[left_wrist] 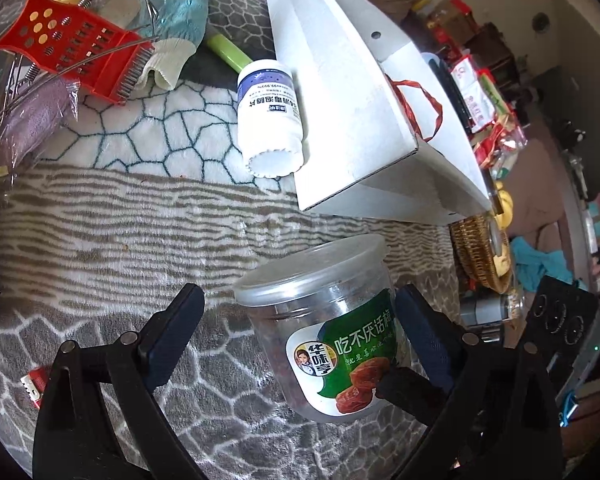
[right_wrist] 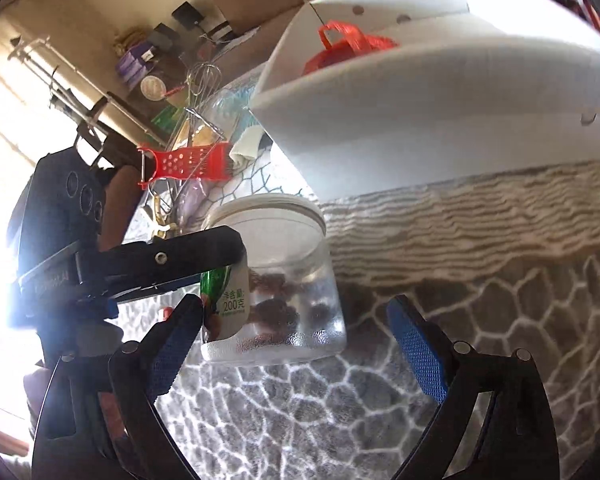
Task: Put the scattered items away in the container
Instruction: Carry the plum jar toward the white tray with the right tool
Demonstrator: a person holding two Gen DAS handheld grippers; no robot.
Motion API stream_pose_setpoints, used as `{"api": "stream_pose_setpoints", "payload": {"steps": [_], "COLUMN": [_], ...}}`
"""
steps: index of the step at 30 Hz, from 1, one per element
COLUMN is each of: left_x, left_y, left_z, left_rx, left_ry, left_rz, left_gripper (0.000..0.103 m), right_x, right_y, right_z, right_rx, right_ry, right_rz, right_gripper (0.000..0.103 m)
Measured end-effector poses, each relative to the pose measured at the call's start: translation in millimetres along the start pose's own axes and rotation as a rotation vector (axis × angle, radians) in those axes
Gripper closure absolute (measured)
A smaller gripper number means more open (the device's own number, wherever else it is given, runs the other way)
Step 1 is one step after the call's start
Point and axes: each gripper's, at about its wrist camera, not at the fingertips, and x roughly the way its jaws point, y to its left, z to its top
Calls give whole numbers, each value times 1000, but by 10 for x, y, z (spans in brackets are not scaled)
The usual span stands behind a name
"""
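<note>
A clear plastic jar [left_wrist: 324,320] with a green label stands upright on the patterned blanket. My left gripper [left_wrist: 300,320] is open with its jaws on either side of the jar, which sits nearer the right finger. In the right wrist view the jar [right_wrist: 276,280] stands between my open right gripper's [right_wrist: 296,336] fingers, close to the left one. The left gripper's finger [right_wrist: 180,256] lies against the jar's left side. The white cardboard box [left_wrist: 340,92] with a red ribbon handle [left_wrist: 416,108] stands behind, also in the right wrist view [right_wrist: 440,92]. A white pill bottle [left_wrist: 270,116] lies beside the box.
A red grater [left_wrist: 80,52], whisk wires, a teal and white glove [left_wrist: 176,28], a green handle [left_wrist: 228,52] and a purple bagged item [left_wrist: 32,120] lie at the far left. A wicker basket [left_wrist: 480,252] and cluttered shelves are right of the blanket edge.
</note>
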Motion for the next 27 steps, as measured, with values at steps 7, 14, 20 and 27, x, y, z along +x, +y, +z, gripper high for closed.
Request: {"api": "stream_pose_setpoints", "payload": {"steps": [7,14,20,27], "left_x": [78,80,45,-89], "left_y": [-67,-56,-19,92], "left_z": [17,24,38,66], "left_rx": [0,3,-3,-25], "left_ry": [4,10,16,-10], "left_rz": [4,0,-5,4], "left_gripper": [6,6,7,7], "right_x": [147,430,429,470], "right_y": [339,387,391,451], "right_z": [-135,-145,-105,-128], "right_rx": [-237,-257,-258,-320], "right_ry": [-2,35,27,42], "right_rz": [-120,-184,-210,-209], "right_gripper": [6,6,6,17]}}
